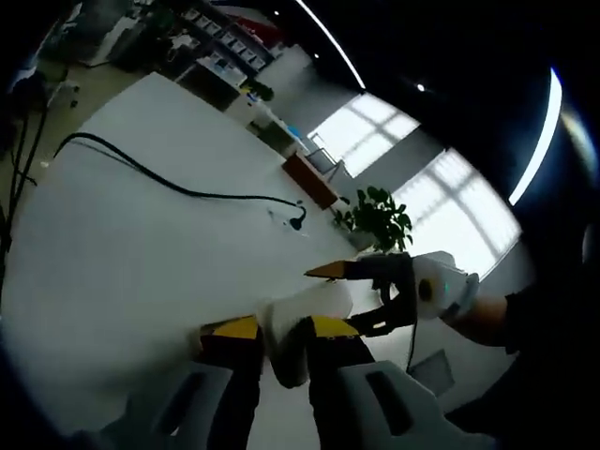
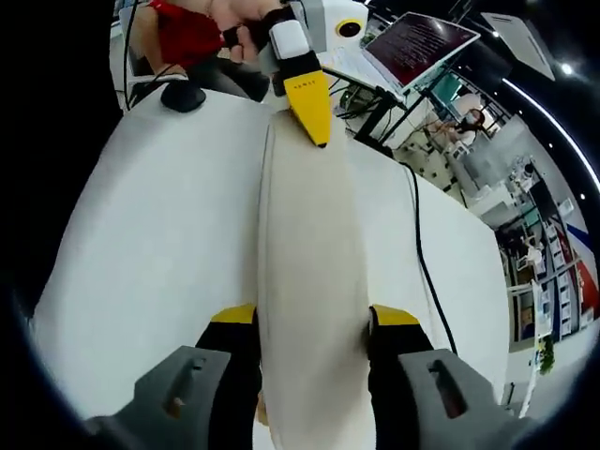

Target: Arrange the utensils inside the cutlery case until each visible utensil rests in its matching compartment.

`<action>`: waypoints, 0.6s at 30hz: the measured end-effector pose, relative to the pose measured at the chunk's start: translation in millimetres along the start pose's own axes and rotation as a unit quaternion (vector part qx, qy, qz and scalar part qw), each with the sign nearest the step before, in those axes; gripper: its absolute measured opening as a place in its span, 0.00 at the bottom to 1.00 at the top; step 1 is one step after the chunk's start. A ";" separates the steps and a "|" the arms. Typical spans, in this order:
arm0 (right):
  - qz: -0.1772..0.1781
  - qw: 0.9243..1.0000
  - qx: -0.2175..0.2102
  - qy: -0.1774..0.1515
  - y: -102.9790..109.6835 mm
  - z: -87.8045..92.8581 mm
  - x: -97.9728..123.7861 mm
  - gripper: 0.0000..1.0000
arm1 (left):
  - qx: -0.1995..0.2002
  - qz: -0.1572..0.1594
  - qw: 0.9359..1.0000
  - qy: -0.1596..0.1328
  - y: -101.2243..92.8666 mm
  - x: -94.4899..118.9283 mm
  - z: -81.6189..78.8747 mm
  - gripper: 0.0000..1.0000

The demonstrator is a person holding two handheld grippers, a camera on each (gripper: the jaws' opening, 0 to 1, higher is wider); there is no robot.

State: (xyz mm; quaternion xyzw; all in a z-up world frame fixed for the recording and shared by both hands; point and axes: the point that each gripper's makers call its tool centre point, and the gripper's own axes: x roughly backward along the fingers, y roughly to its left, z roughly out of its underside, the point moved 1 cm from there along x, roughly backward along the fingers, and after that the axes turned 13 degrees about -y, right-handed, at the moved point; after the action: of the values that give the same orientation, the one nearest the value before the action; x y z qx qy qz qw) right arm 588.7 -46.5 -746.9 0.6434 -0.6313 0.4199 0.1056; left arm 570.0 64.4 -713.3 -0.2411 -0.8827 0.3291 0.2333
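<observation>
I see a long white cutlery case [image 2: 311, 244], closed and edge-on, held above the white table [image 2: 169, 234]. In the right gripper view my right gripper [image 2: 314, 317] is shut on the case's near end, one yellow-tipped jaw on each side. At the case's far end the left gripper [image 2: 305, 112] holds it, one yellow finger lying over its top. In the left gripper view my left gripper [image 1: 284, 330] is shut on the case [image 1: 300, 314], and the right gripper [image 1: 349, 298] clamps it from the right. No utensil can be seen.
A black cable [image 1: 187, 192] snakes over the white table [image 1: 112, 262], with a potted plant [image 1: 377, 217] and bright windows beyond. In the right gripper view there is a black mouse [image 2: 183, 94], another cable [image 2: 422, 248], a screen [image 2: 417, 42] and a person's red sleeve [image 2: 187, 33].
</observation>
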 end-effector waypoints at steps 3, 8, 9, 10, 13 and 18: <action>-0.003 1.000 0.005 0.007 0.3 2.7 -3.4 0.43 | -0.015 -0.013 1.000 0.007 5.8 -1.6 2.8 0.20; -0.012 1.000 -0.008 0.005 1.6 2.4 -9.3 0.43 | -0.022 -0.027 0.999 0.016 13.9 -0.1 4.2 0.21; -0.014 1.000 -0.010 0.004 1.9 2.0 -10.3 0.43 | -0.020 -0.029 0.999 0.020 15.3 0.2 2.8 0.21; -0.015 1.000 -0.013 0.003 1.2 2.0 -11.5 0.43 | -0.022 -0.030 0.999 0.021 15.2 -0.1 1.9 0.21; -0.014 1.000 -0.019 0.001 -2.1 2.5 -15.1 0.43 | -0.036 -0.038 0.998 0.025 19.4 -3.2 -1.2 0.22; -0.020 0.999 -0.030 -0.001 -1.1 4.4 -18.3 0.43 | -0.045 -0.047 0.997 0.027 23.2 -4.0 -0.2 0.23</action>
State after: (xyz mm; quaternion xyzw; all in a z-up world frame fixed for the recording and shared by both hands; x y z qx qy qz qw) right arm 594.2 -36.0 -761.5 0.6525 -0.6312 0.3978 0.1328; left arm 579.5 77.6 -730.3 -0.2186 -0.9003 0.2706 0.2614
